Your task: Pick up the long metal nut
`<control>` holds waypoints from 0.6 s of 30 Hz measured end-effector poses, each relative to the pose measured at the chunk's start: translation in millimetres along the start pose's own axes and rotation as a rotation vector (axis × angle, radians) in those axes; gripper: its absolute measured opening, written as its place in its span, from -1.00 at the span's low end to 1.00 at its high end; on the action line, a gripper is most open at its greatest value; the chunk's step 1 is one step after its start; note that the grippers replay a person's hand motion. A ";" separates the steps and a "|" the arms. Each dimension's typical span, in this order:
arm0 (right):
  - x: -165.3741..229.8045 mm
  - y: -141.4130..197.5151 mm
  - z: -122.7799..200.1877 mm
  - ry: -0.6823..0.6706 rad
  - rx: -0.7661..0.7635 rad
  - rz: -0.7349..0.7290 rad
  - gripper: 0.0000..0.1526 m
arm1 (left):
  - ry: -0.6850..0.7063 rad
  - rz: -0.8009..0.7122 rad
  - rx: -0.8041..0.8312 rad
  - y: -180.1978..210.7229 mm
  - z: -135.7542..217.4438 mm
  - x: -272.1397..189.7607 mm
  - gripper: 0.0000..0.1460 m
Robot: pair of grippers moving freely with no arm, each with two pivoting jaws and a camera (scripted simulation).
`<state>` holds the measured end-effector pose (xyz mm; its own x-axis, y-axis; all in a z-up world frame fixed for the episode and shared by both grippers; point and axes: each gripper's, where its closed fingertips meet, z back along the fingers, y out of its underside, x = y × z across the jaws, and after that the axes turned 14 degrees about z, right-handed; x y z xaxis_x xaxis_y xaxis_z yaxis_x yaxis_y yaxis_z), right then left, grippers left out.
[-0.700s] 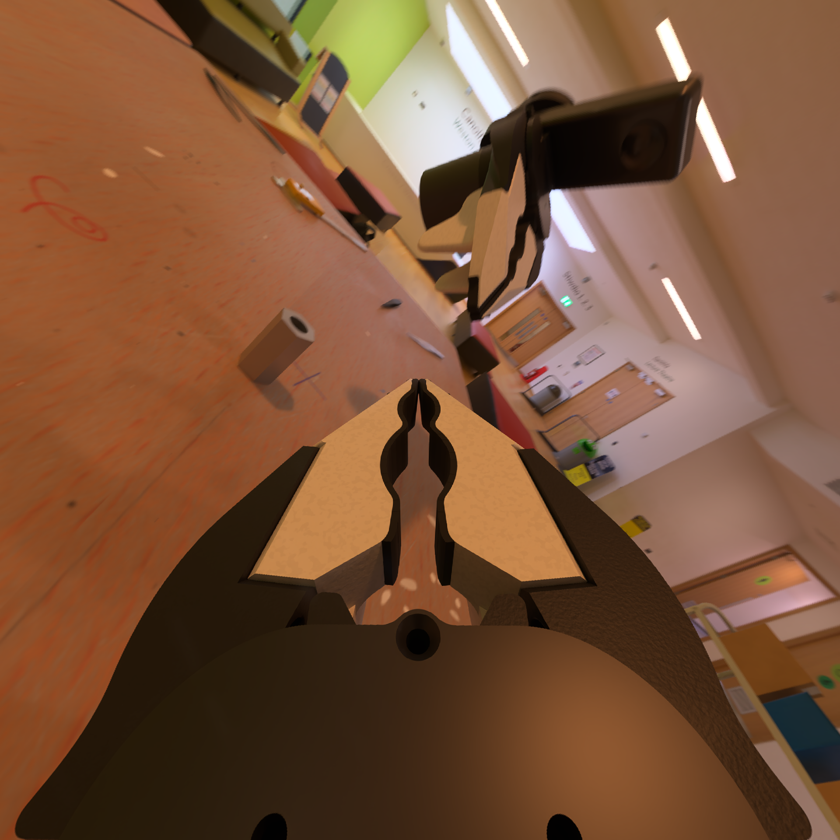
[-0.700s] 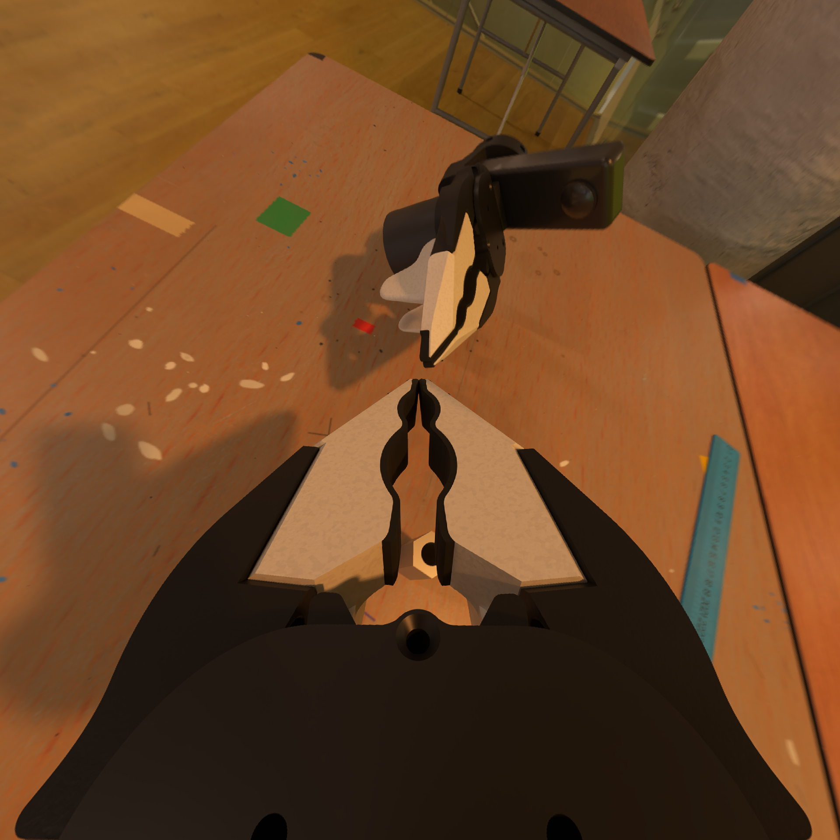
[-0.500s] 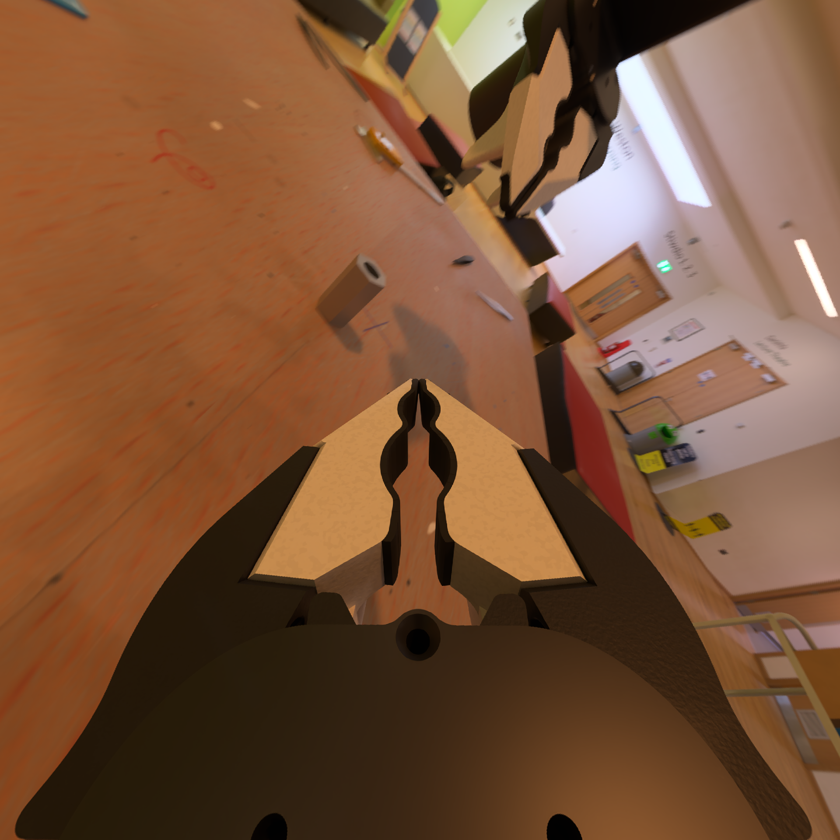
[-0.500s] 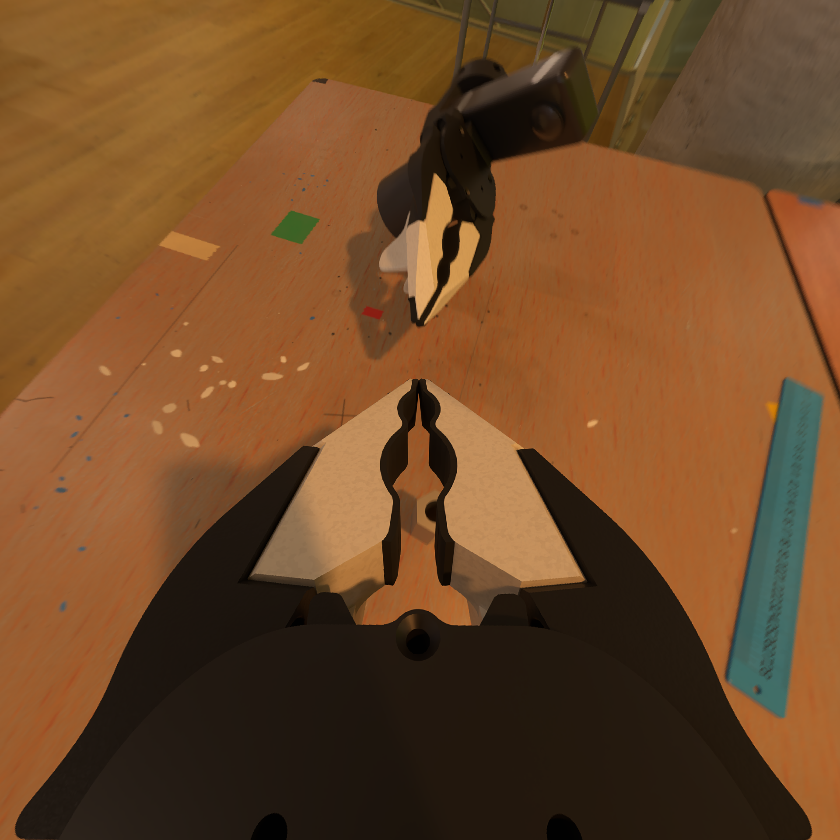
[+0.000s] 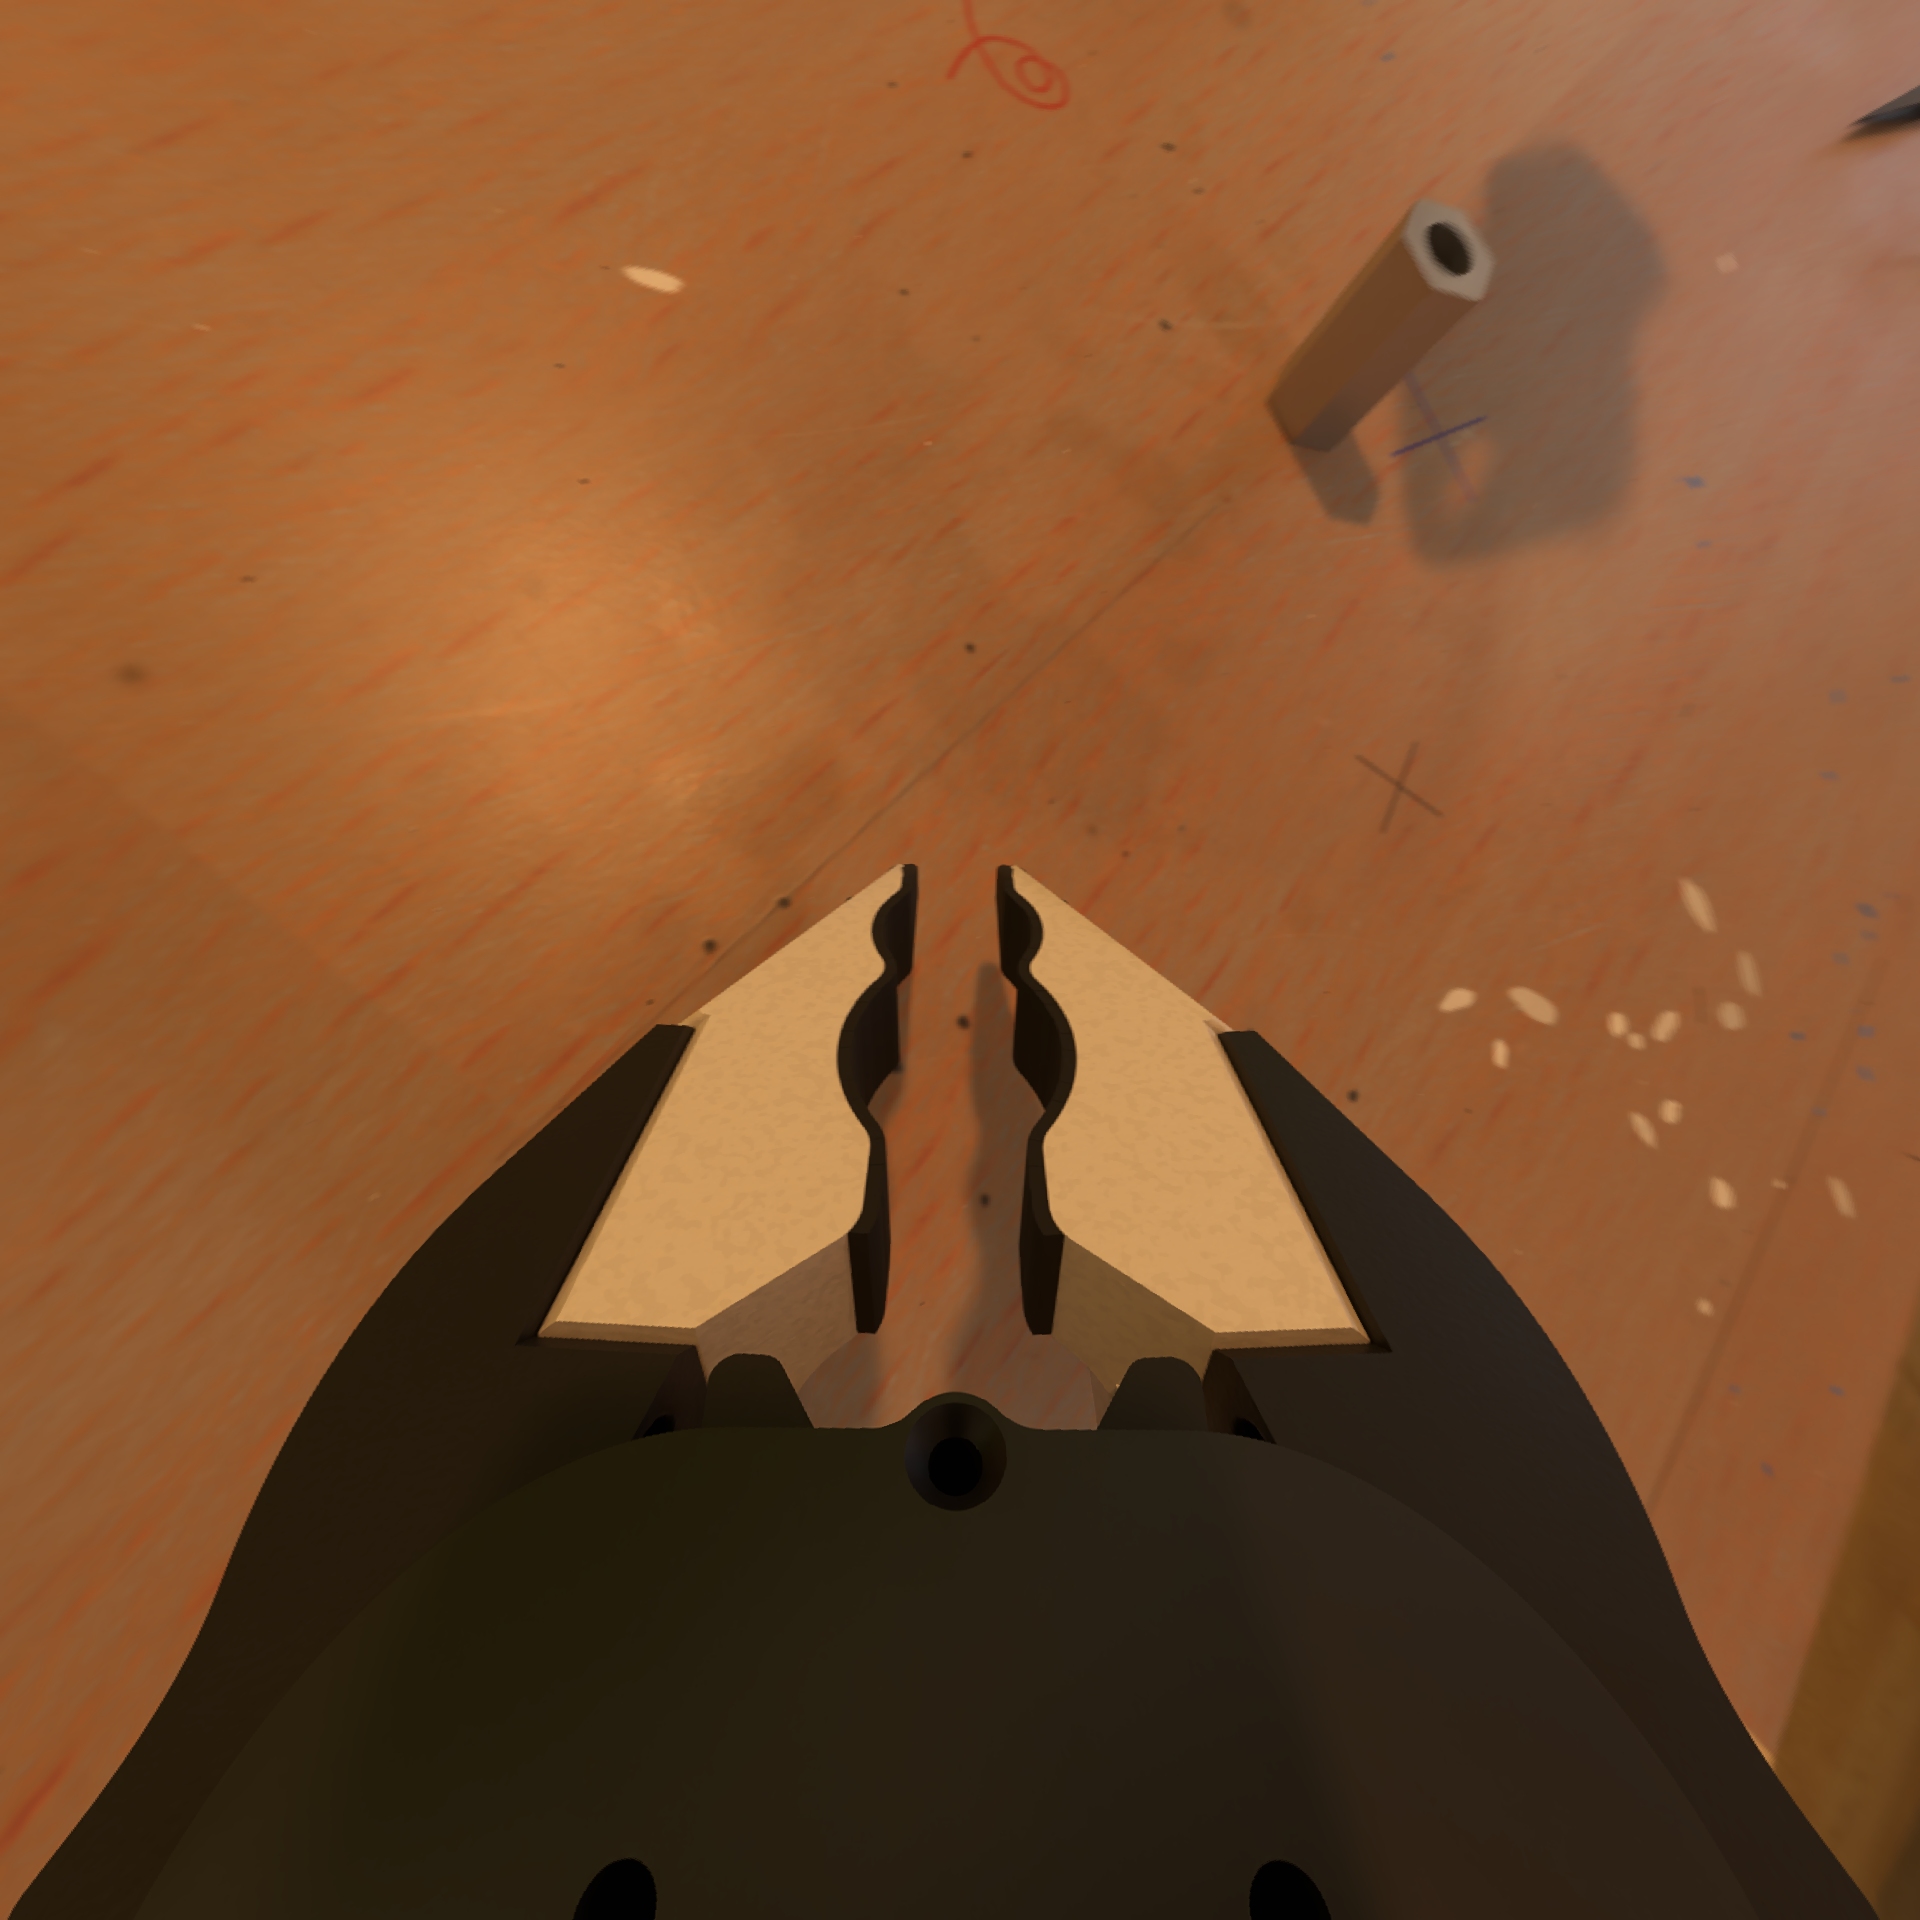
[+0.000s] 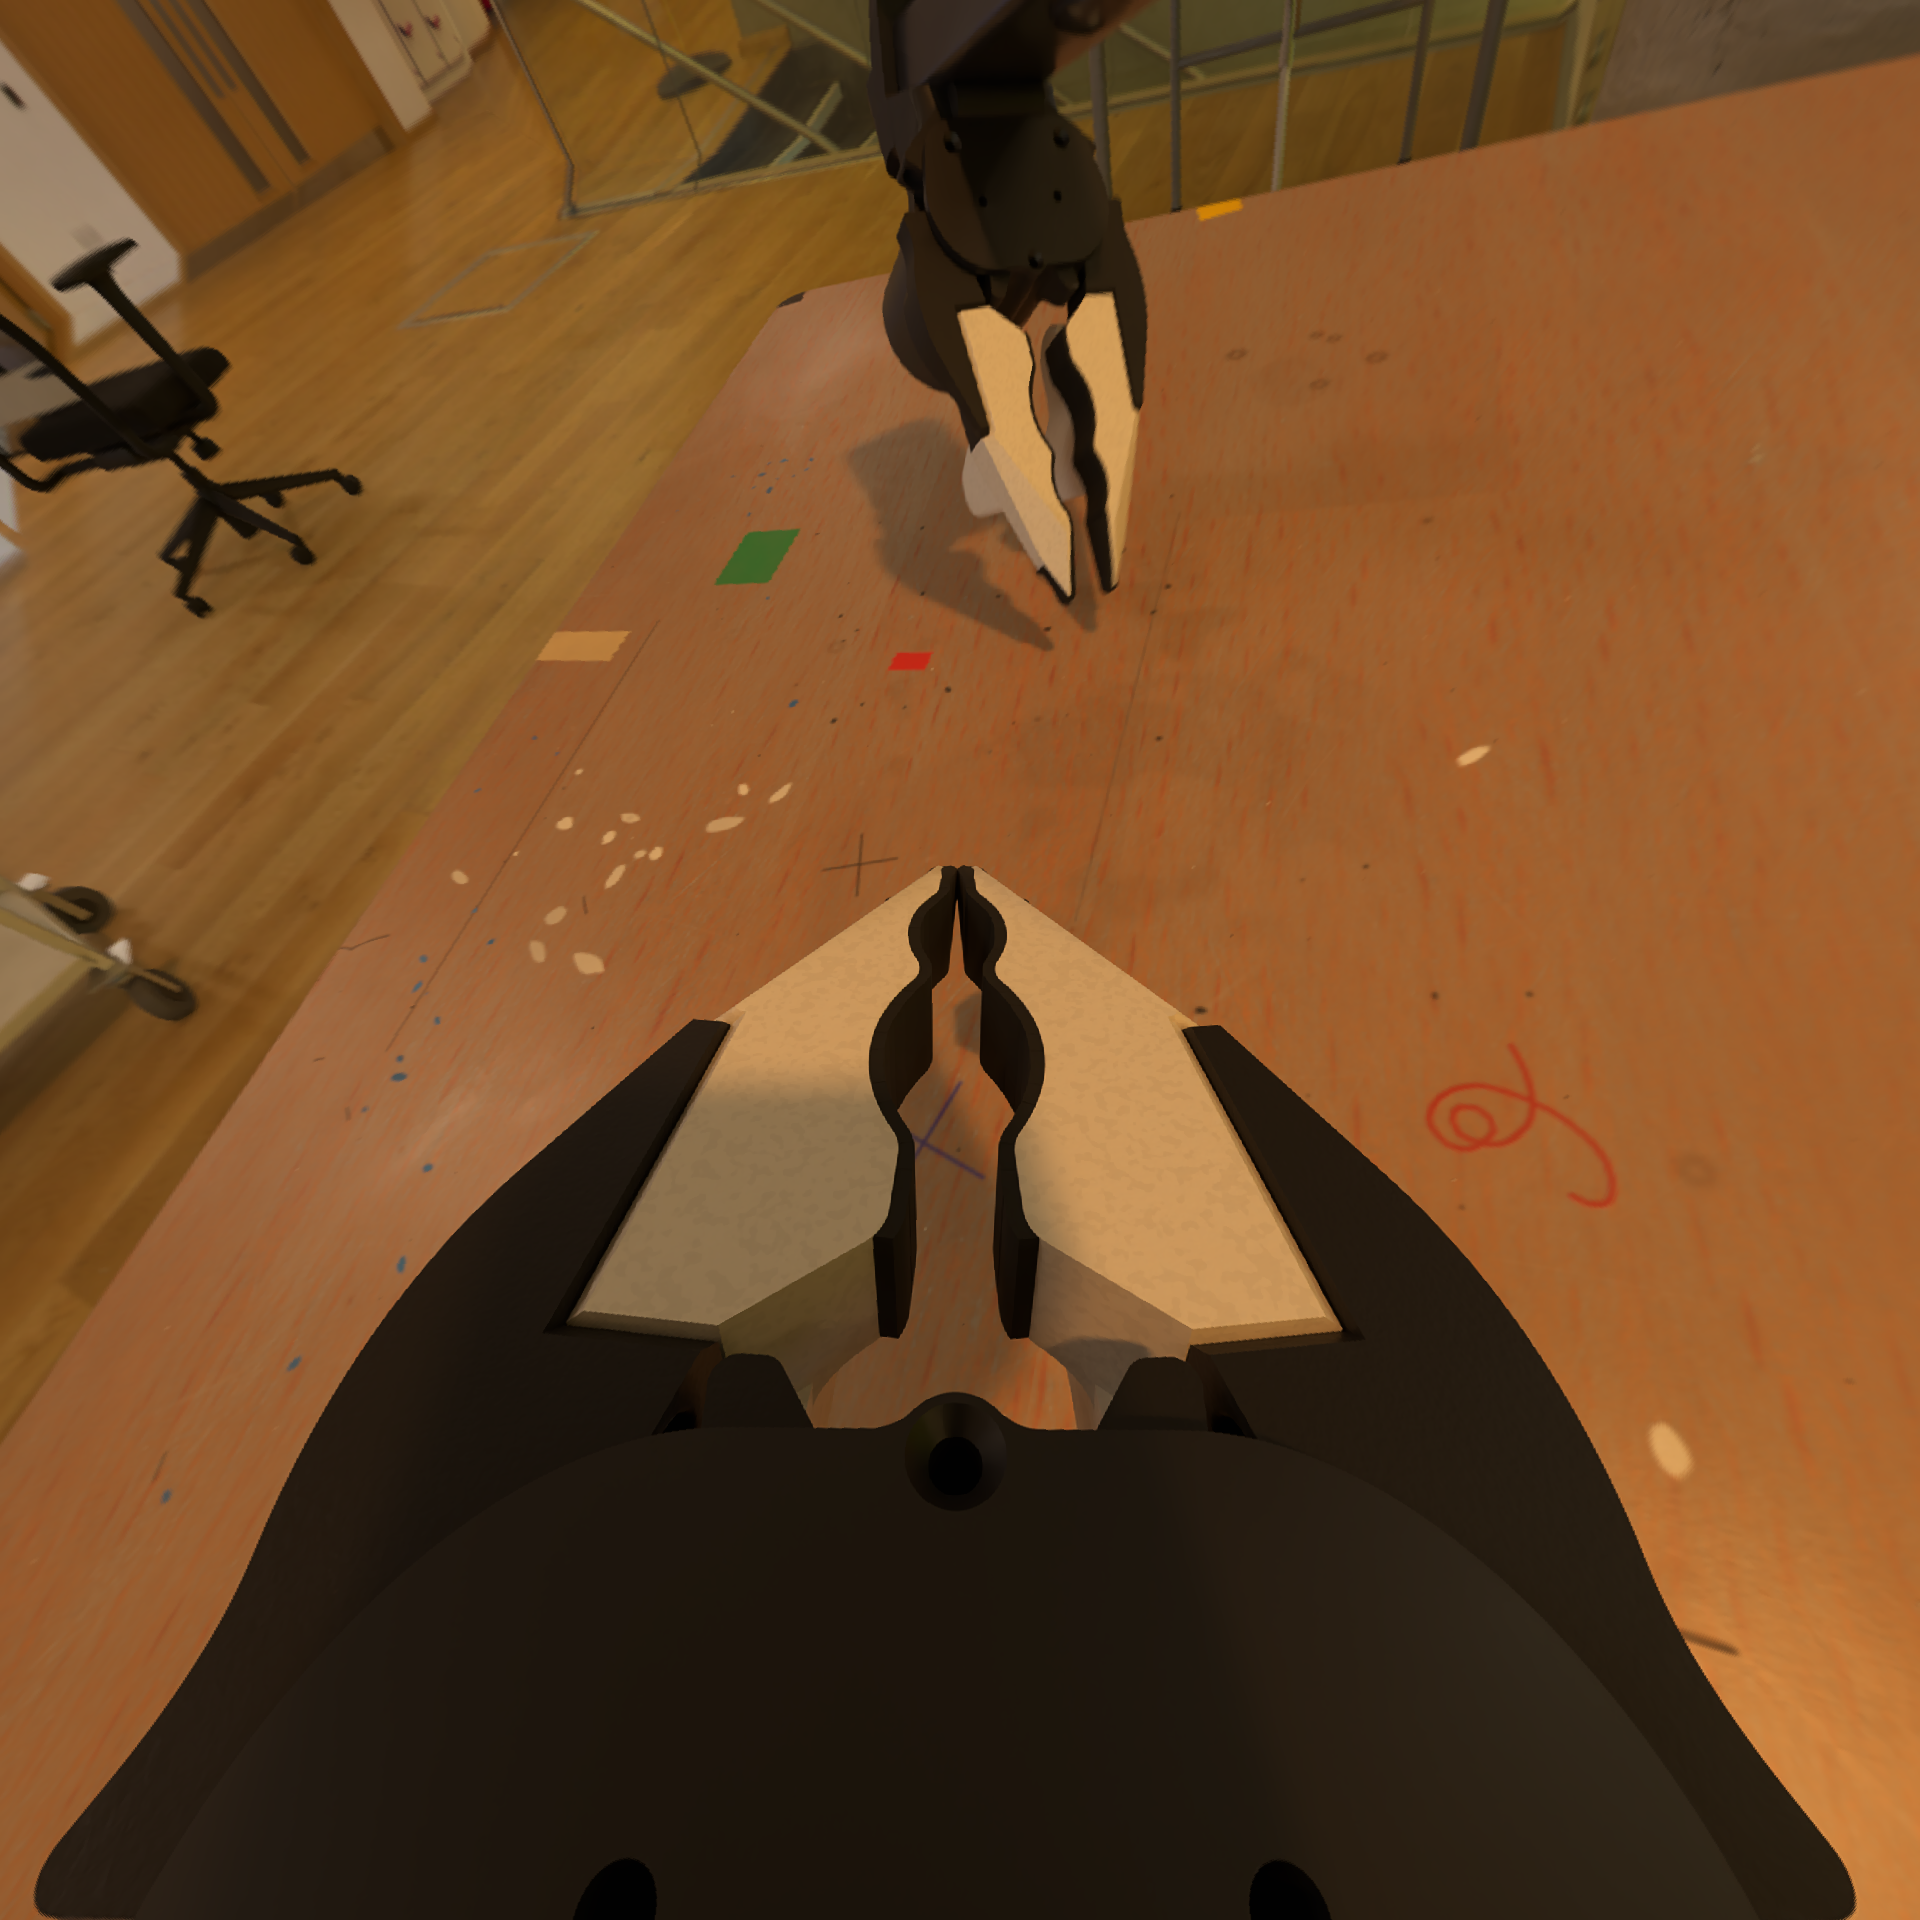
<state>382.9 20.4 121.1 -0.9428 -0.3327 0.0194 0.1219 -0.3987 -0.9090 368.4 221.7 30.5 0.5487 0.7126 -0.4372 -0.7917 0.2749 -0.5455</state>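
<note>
The long metal nut [image 5: 1377, 327], a grey hexagonal tube with a round bore, stands upright on the wooden table [image 5: 416, 520] at the upper right of the left wrist view. My left gripper [image 5: 956, 878] is slightly open and empty, pointing down at the table well to the left of and nearer than the nut. It also shows far off in the right wrist view [image 6: 1086, 582], tips close to the table. My right gripper [image 6: 956, 873] is shut and empty above the table. The nut is hidden in the right wrist view.
The table carries a red scribble [image 6: 1517, 1127], pale paint flecks [image 6: 613, 873], and green [image 6: 758, 556] and red [image 6: 910, 661] tape patches. Its left edge drops to a wooden floor with an office chair [image 6: 156, 416].
My left gripper has tilted down toward the table and its jaws have parted slightly. The nut has shifted to the upper right of its view. My right gripper has drawn back, still shut.
</note>
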 end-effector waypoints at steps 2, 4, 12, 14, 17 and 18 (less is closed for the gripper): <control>1.5 5.1 -0.6 -0.029 -0.005 -0.029 -1.00 | -0.068 -0.019 -0.013 -1.4 2.9 7.6 -0.65; 2.1 8.0 -0.9 -0.052 -0.014 -0.052 -1.00 | -0.119 -0.030 -0.041 -4.9 8.0 12.3 -0.55; 5.7 2.1 8.2 -0.049 -0.062 -0.022 -1.00 | -0.113 -0.150 -0.294 -47.0 33.4 -34.1 -0.46; -1.4 1.1 19.1 0.016 -0.079 0.014 -1.00 | -0.015 -0.219 -0.322 -54.3 21.8 -69.2 -0.49; -29.3 4.0 47.4 0.253 -0.122 0.059 -1.00 | 0.111 -0.290 -0.311 -56.6 -7.4 -114.0 -0.54; -41.8 7.6 58.6 0.362 -0.127 0.064 -1.00 | 0.139 -0.295 -0.309 -57.0 -18.4 -124.8 -0.56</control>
<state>441.4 -18.8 137.8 -0.9858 -0.0208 -0.1664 0.1658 -0.2705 -0.9484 350.0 105.2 102.9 0.7864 0.5337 -0.3111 -0.4903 0.2328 -0.8399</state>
